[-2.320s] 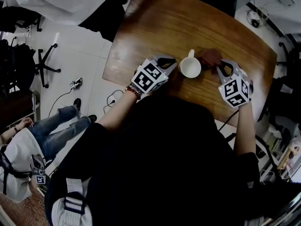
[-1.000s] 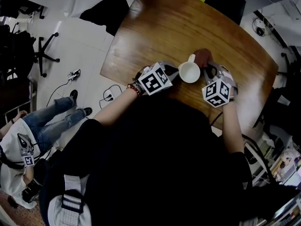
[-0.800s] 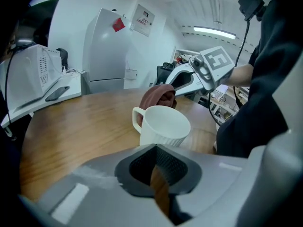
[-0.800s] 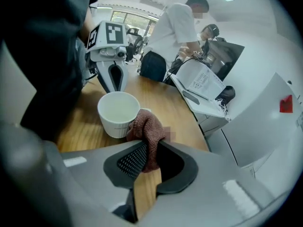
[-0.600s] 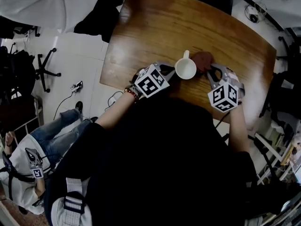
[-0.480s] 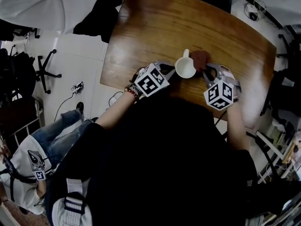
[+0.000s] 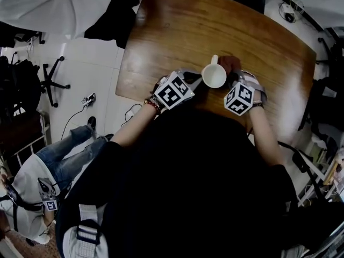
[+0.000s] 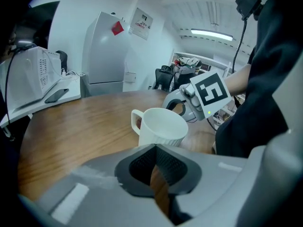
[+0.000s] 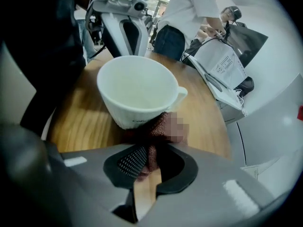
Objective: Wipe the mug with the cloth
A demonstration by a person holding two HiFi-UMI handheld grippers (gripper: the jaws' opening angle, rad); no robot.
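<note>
Against the mug (image 9: 137, 89), right claw (image 9: 147, 150) pinches cloth (image 9: 157, 126); left claw (image 8: 155, 149) closed nearby.

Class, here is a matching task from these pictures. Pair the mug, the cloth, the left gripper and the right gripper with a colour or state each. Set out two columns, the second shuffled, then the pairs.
Column one
1. mug
2. cloth
3. left gripper
4. right gripper

Column two
A. shut on the cloth
B. white, upright on the wooden table
C. reddish-brown, pressed against the mug's outer wall
D. jaws together, nothing between them, pointing at the mug

Pairs: 1-B, 2-C, 3-D, 4-A
</note>
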